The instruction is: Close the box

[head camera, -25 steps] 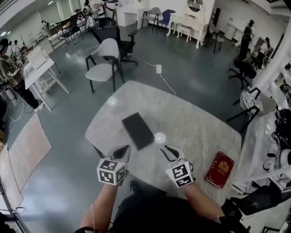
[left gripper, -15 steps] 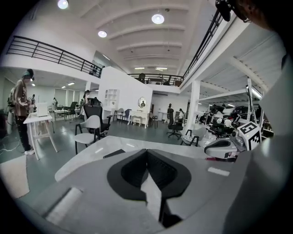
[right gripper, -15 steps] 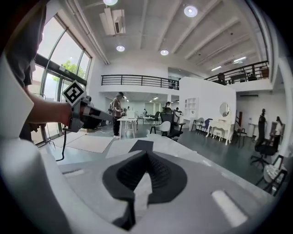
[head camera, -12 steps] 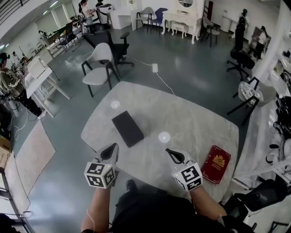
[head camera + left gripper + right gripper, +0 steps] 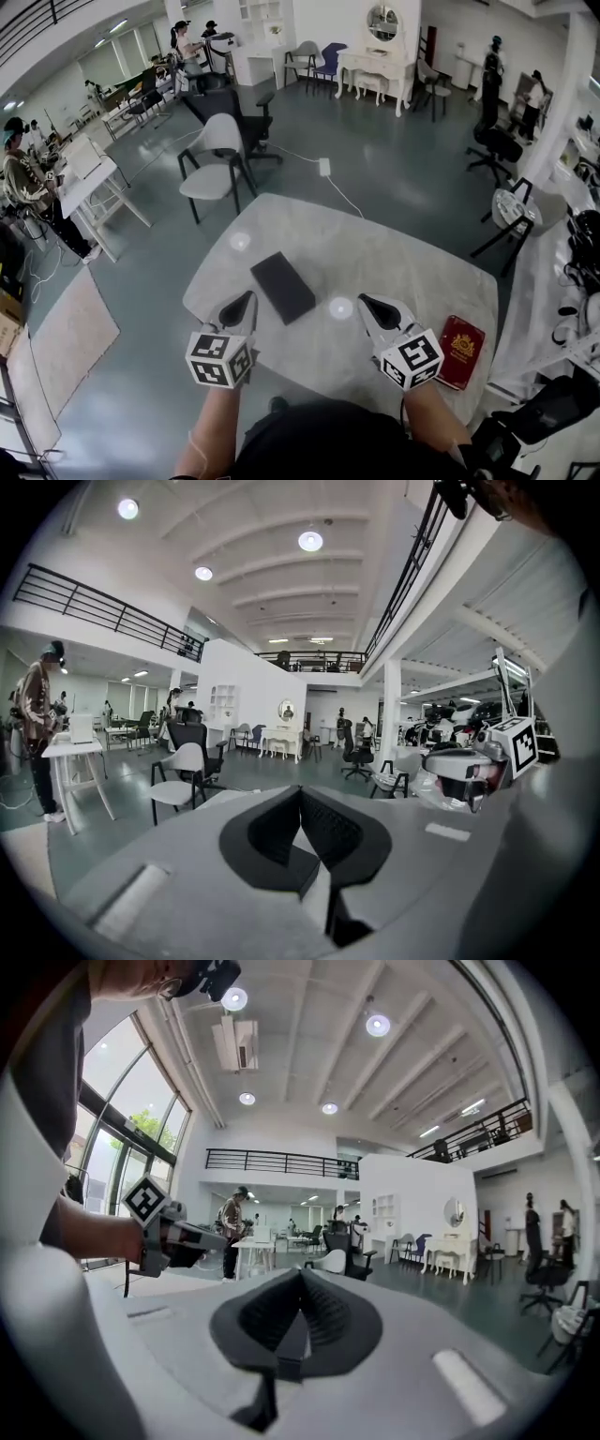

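A flat black box (image 5: 283, 286) lies on the pale marble table (image 5: 394, 253) with its lid down. My left gripper (image 5: 239, 307) hovers just near and left of the box and is shut on nothing. My right gripper (image 5: 372, 307) hovers to the box's right, apart from it, also shut and empty. In the left gripper view the left gripper (image 5: 300, 791) points out over the room, pads touching, and the box is out of sight. In the right gripper view the right gripper (image 5: 300, 1276) has its pads together, and the left gripper (image 5: 178, 1237) shows at the left.
A red book (image 5: 461, 351) lies at the table's near right corner. Beyond the table's far edge stands a grey chair (image 5: 214, 159). A black stand (image 5: 506, 220) is at the right. People work at desks far left.
The right gripper's jaws have gone from apart to shut. Both grippers have lifted a little and now point more level. The box lies as before.
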`<state>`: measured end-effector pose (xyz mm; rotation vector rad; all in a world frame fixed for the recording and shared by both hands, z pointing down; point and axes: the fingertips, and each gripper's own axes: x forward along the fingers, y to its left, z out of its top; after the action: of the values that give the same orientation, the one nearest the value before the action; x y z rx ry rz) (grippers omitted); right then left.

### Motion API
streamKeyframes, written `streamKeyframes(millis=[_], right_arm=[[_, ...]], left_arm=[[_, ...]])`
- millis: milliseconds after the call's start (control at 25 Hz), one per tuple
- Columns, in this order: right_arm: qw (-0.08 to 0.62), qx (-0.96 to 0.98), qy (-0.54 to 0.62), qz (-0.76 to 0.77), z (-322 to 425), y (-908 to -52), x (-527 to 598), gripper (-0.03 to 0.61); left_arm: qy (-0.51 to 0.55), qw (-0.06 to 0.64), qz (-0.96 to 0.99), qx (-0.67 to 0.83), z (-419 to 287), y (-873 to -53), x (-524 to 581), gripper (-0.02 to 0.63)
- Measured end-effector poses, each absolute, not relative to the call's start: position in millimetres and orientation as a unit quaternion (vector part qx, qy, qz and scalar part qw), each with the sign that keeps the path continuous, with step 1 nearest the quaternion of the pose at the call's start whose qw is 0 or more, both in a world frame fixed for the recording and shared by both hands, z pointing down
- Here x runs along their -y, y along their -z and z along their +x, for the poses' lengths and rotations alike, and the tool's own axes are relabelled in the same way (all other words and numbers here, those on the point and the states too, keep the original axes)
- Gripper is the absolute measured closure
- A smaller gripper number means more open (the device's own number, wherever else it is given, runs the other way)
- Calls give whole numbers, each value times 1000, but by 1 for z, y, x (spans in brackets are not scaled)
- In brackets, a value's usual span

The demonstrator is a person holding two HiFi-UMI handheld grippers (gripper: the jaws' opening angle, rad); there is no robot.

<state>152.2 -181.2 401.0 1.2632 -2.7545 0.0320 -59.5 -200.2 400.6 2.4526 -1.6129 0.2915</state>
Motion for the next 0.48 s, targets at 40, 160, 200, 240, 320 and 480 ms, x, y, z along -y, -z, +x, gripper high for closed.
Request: streamKeyframes(millis=[40, 160, 200, 240, 320, 480], right_arm=[[49, 905, -9, 422, 148, -395, 184, 577], [46, 908, -2, 417, 128, -385, 185, 577], [46, 909, -1, 413, 122, -383, 185, 577], [46, 911, -2, 410, 116, -382, 184, 577], [49, 912, -4, 407, 105, -378, 185, 577], [56, 914, 2, 403, 88, -370, 190, 577]], left_arm=[[-103, 90, 831, 539, -63, -398, 201, 603], [-110, 78, 837, 530, -75, -394, 203, 603], [-107, 77, 839, 529, -79, -393, 203, 603], [-105, 75, 840, 527, -83, -392, 204, 603], [-105, 68, 844, 522, -90, -389, 209, 603], [-105, 58, 850, 513, -104, -382, 221, 603]])
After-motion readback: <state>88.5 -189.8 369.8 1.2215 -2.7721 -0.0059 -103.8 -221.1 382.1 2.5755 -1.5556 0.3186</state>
